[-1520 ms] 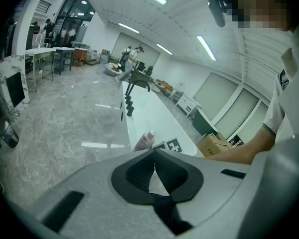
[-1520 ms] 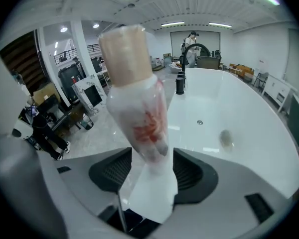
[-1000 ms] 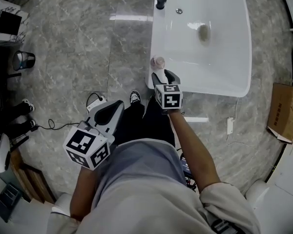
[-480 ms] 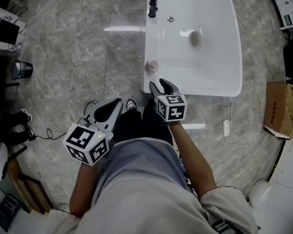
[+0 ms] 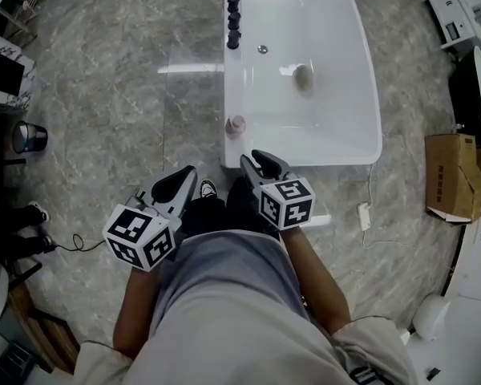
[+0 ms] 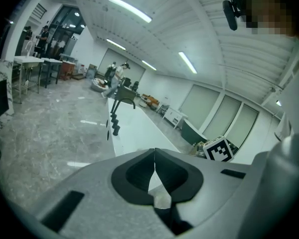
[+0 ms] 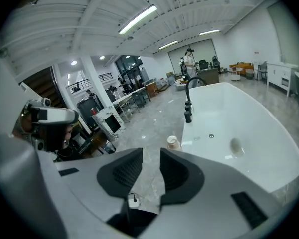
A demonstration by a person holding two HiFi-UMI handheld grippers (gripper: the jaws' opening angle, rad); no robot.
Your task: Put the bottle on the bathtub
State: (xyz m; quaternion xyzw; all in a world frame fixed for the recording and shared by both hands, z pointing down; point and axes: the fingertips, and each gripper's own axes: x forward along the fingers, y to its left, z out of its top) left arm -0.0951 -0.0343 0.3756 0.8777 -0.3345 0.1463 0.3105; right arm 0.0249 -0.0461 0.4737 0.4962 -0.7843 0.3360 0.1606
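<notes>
A small pinkish bottle (image 5: pixel 236 124) stands upright on the near left corner of the white bathtub's rim (image 5: pixel 369 127). In the right gripper view the bottle (image 7: pixel 173 143) sits on the rim's corner, well ahead of the jaws. My right gripper (image 5: pixel 260 167) is open and empty, held back from the tub's near end, apart from the bottle. My left gripper (image 5: pixel 179 184) hangs lower left over the floor, shut with nothing in it. In its own view the left gripper (image 6: pixel 154 156) has its jaws meeting, and the bathtub (image 6: pixel 132 131) lies beyond.
Black tap knobs (image 5: pixel 233 14) line the tub's left rim, and a drain (image 5: pixel 303 76) is in the basin. A cardboard box (image 5: pixel 449 175) stands at the right, and a white plug (image 5: pixel 362 215) lies on the grey marble floor. A dark bin (image 5: pixel 28 137) is far left.
My right gripper has drawn back from the bottle toward my body. The bottle stays on the rim. The view has shifted away from the tub. The left gripper hardly moved.
</notes>
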